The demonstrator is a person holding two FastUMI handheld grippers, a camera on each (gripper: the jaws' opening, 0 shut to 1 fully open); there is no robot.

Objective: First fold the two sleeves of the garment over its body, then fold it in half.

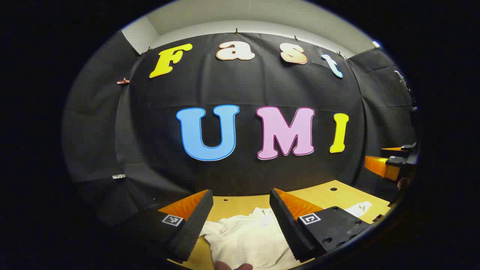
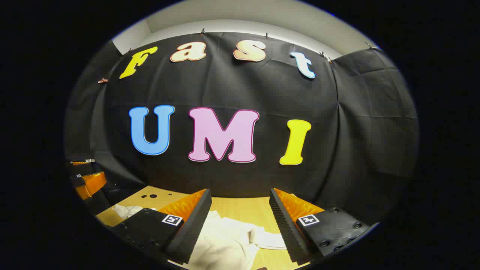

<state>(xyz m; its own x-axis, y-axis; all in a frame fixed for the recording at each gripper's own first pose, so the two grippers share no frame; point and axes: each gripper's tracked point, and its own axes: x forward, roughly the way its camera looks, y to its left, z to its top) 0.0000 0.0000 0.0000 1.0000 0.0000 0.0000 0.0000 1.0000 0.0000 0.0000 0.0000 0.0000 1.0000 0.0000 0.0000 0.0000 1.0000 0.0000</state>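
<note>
Shirt [image 1: 247,240] lies rumpled on the desk [image 1: 326,193], at 6 o'clock in your left gripper view, between the spread fingers of your left claw [image 1: 242,225]. Your right claw [image 2: 240,225] also gapes, holding nothing, above a sleeve [image 2: 268,240]. Your other claw [image 1: 390,163] shows at 3 o'clock.

Garment [image 1: 247,236]: soft matt cloth, rumpled, lying on the table.
Table [image 1: 330,195]: smooth pale wood, faint sheen.
Finger pads [image 2: 285,225]: ribbed, matt, above the garment.
</note>
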